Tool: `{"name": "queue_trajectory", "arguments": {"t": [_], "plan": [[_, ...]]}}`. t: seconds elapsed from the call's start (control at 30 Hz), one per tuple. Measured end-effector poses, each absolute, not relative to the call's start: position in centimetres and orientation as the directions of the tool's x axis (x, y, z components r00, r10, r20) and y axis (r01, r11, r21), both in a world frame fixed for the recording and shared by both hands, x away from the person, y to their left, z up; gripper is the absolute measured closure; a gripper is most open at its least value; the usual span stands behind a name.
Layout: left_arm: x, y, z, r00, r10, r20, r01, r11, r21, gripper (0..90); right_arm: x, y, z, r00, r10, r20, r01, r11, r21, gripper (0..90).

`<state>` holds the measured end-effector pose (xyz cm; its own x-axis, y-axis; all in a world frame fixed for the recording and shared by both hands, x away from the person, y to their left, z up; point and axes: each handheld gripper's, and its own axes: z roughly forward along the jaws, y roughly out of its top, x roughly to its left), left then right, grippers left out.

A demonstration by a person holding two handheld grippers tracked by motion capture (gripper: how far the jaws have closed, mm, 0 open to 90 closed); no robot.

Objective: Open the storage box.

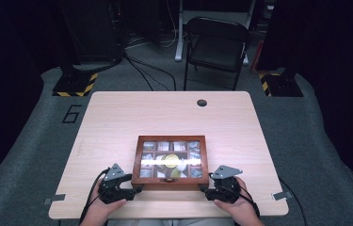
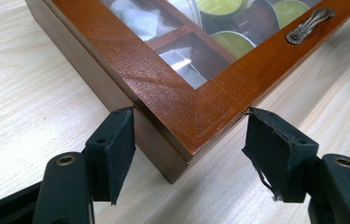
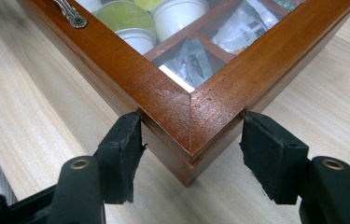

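- A wooden box (image 1: 170, 162) with a glass lid is lying flat on the near half of the table (image 1: 117, 122), centred between the two hands, its near edge close to the table's front edge.
- The box is nearly square, slightly wider than deep; its longer side is running left to right across the table, parallel to the front edge.
- Its metal handle (image 2: 311, 24) is sitting on the lid's front rail, so the box is facing the person with its opening side.
- The lid is lying closed; through the glass, compartments are showing round green and white pods (image 3: 125, 14) and foil sachets (image 3: 189, 60).
- Print on the sachets is showing in colour, but it is too small to read; a large "6" (image 1: 72, 114) is marked on the grey floor left of the table.
- The left gripper (image 1: 135, 189) is sitting at the box's near left corner, jaws apart with the corner between them; the inner edges of the pads are lying right at the wood, and whether they are pressing I cannot tell.
- The right gripper (image 1: 204, 189) is straddling the near right corner in the same way, jaws apart, pad edges against the two sides of the corner.
- A black folding chair (image 1: 216, 44) is standing beyond the table's far edge.
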<state>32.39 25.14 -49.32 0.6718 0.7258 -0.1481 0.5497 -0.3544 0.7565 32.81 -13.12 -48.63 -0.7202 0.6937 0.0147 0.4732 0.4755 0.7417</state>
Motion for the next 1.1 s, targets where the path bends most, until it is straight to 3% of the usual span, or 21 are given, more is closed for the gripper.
{"name": "queue_trajectory", "arguments": {"t": [0.93, 1.0, 1.1], "plan": [[32.5, 25.5, -46.8, 0.667, 0.708, -0.231, 0.522, -0.224, 0.823, 32.1, 33.3, -13.6, -46.3, -0.68, 0.728, 0.081, 0.47, 0.349, 0.811, 39.4], [32.5, 25.4, -46.6, 0.666, 0.723, -0.185, 0.502, -0.251, 0.828, 38.8, 33.4, -13.7, -46.1, -0.684, 0.725, 0.083, 0.467, 0.348, 0.813, 39.5], [32.7, 25.6, -46.4, 0.665, 0.721, -0.197, 0.504, -0.239, 0.83, 39.3, 33.5, -13.6, -45.9, -0.678, 0.731, 0.08, 0.469, 0.346, 0.813, 40.1]]}}
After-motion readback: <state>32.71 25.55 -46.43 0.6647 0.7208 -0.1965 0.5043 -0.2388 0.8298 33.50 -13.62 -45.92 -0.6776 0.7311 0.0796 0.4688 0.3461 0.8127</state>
